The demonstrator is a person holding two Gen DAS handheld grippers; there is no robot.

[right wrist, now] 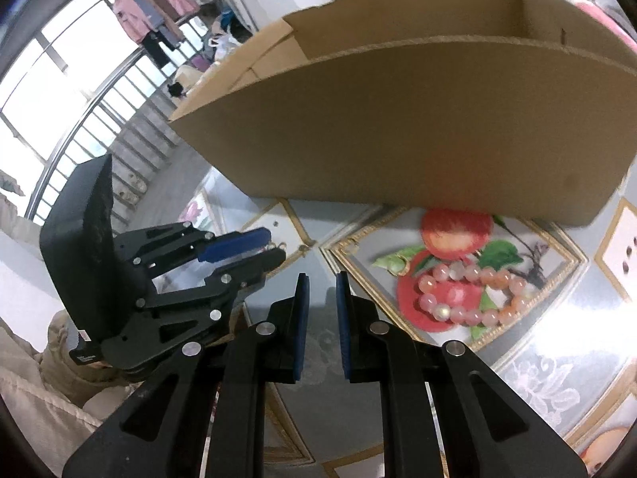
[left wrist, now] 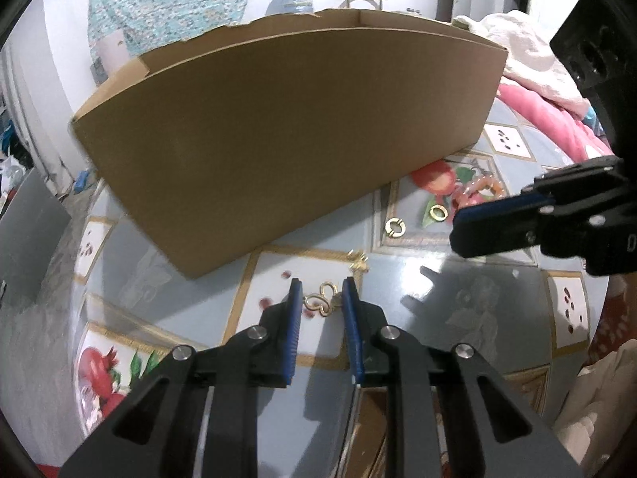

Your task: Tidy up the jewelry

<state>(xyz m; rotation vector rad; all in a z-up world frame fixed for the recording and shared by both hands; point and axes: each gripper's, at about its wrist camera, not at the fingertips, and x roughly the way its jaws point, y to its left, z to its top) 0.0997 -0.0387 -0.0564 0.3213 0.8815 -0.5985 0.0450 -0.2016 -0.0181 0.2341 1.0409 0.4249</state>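
1. The left gripper [left wrist: 321,292] is seen nearest, low over the table [left wrist: 458,290]. Its jaws are set close together, with only a small gap left.
2. A gold loop charm [left wrist: 318,302] is caught in that gap. It seems to be touched by both blue pads [left wrist: 295,298], so it is judged to be pinched, but it has not been lifted off the table yet.
3. The right gripper [right wrist: 322,283] is held just to the side, also low over the table. Its jaws are nearly closed, a thin gap is left, and nothing is held in it.
4. A little farther on, a second gold charm [left wrist: 358,261] is left lying on the table, just past the left gripper's tips.
5. Beyond that, two gold rings [left wrist: 395,227] are seen side by side, apart from each other.
6. Near the rings, a pink bead bracelet [right wrist: 469,294] is laid on the fruit picture, just in front of the box.
7. Farthest back, an open cardboard box [left wrist: 278,139] is stood on the table. What is inside cannot be seen.
8. The step in hand is judged to be the picking up of the gold loop charm.
9. Next, the charm should be lifted gently, carried over the box's near wall, and let go inside. The grip must be kept firm, because such a small, thin thing could be dropped easily.
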